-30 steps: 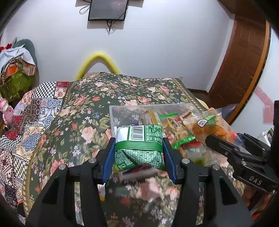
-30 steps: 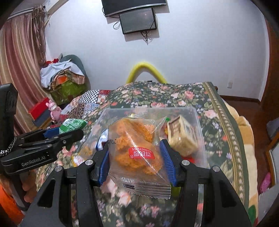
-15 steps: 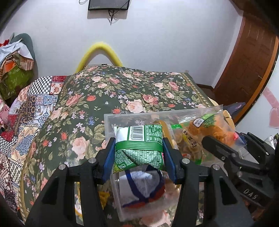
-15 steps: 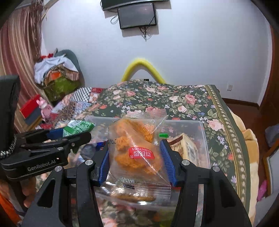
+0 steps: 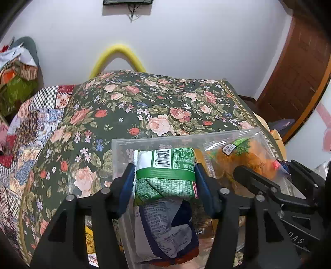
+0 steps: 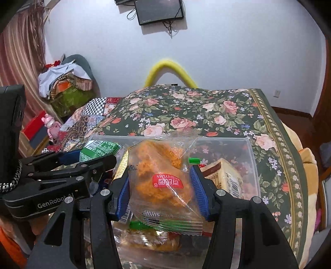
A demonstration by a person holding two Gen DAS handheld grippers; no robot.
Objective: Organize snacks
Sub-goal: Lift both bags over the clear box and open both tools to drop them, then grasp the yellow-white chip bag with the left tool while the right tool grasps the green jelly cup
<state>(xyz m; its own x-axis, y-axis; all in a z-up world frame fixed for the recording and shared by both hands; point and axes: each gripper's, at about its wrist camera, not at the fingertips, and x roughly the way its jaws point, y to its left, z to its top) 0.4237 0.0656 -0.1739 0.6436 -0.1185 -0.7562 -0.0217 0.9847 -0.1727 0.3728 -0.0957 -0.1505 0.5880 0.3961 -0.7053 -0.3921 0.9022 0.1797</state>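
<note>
The left tool (image 5: 164, 180) was clamped on a green packet (image 5: 165, 175), its blue pads pressed against both sides, barcode end pointing away toward the wall. It held the packet over the left part of a clear bin (image 5: 118, 153) that sat on the bed (image 5: 132, 107), near the foot edge of the flowered cover. Under the packet, inside the bin, lay a blue-and-white bag (image 5: 167, 229) with a red lower edge.

The right tool (image 6: 162, 186) was clamped on a clear bag (image 6: 163, 180) of orange fried snack with a red label, held upright over the middle of the same bin (image 6: 251, 157). Just to its right in the bin lay a tan packet (image 6: 225, 175) with a barcode. More wrappers lay beneath the clear bag, too jumbled to tell apart.

The two tools were side by side, the left one (image 6: 97, 158) close to the clear bag's left edge; whether it touched the bag I could not tell. A yellow arch (image 6: 169, 70) rose behind the far edge of the bed, and a screen (image 6: 160, 10) hung on the wall above it.
</note>
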